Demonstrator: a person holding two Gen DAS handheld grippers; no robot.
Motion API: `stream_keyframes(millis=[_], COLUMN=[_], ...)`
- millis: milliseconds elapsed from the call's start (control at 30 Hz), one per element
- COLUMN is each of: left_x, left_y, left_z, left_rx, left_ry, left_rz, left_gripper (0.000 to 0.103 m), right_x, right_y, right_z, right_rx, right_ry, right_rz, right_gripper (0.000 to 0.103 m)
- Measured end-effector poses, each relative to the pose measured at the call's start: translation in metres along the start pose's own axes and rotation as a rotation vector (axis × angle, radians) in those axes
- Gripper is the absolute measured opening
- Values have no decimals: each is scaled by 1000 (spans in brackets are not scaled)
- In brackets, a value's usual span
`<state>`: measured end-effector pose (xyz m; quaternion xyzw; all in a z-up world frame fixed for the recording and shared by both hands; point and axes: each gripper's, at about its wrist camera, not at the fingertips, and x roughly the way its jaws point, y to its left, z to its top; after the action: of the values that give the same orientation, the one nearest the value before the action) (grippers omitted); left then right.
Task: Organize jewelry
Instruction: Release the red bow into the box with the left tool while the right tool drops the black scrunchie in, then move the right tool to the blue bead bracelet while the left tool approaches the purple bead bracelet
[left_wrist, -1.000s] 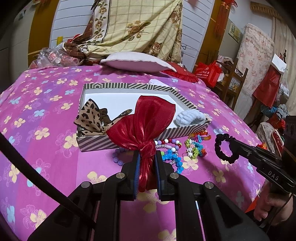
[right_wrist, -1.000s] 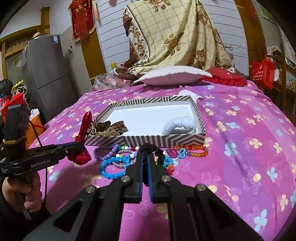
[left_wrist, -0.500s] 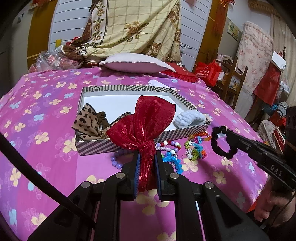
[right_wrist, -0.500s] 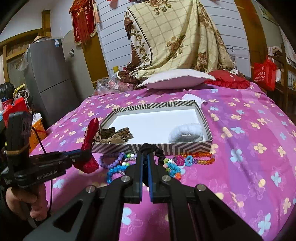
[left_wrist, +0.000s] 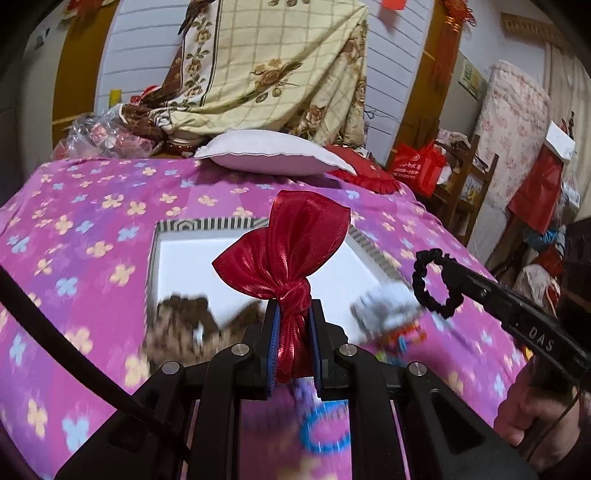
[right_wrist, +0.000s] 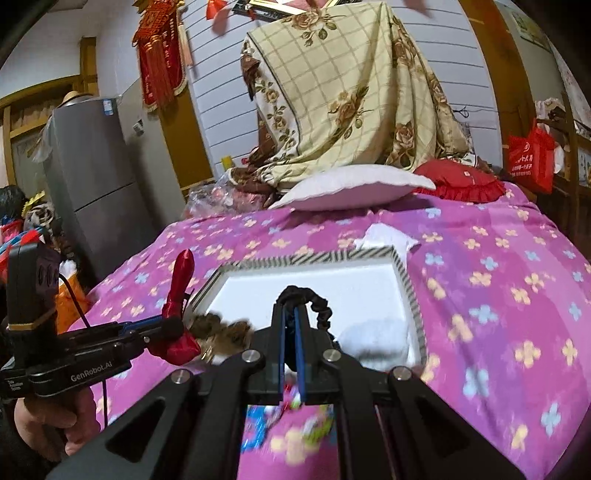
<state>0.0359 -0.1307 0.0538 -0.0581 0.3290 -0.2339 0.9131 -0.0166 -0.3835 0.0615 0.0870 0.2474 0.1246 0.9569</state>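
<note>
Both tools are up and carrying now! The left tool (left_wrist: 291, 328) is clamped on the knot of the red bow (left_wrist: 284, 251), and it has risen in the last second: the bow that sat low against the tray's near wall now hangs above the tray (left_wrist: 207, 224), over its white floor. The right tool (right_wrist: 290, 332) has climbed too, pinched tight on the black scrunchie (right_wrist: 320, 310), which loops out just past its tips, above the tray's near edge. Inside the tray, blurred by the motion, the leopard bow (left_wrist: 188, 317) lies at the near left corner and the white scrunchie (right_wrist: 373, 338) at the near right. Beads (left_wrist: 325, 435) are left on the bed in front of the tray, beneath both tools. My read: both pieces are heading in, and each needs only a lowering and release.
</note>
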Motion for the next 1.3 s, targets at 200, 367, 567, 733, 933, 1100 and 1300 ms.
stream_keyframes(millis=[200,367,567,733,933,1100,1300], left_x=[61,96,105,94,76,46,-18], left_y=[19,36,51,64,55,36,22], left_z=[32,39,44,46,35,18,-20], left_rx=[-32,-91,-90,-138,-96,-33,-38], left_ry=[36,76,72,51,32,20,-3], left_rz=[53,60,122,137,132,83,-35], left_gripper=[0,0,15,17,17,17,17], right_x=[64,131,160,144,109,72,10], right_y=[-18,-48,-63,-57,-53,-49,-23], right_z=[23,26,29,30,21,-1,-32], right_rx=[40,130,176,162,138,147,73], right_ry=[29,126,139,92,75,110,123], right_rz=[-43,-118,-122,-100,-102,-98,-56], right_gripper=[5,5,19,35,36,36,41])
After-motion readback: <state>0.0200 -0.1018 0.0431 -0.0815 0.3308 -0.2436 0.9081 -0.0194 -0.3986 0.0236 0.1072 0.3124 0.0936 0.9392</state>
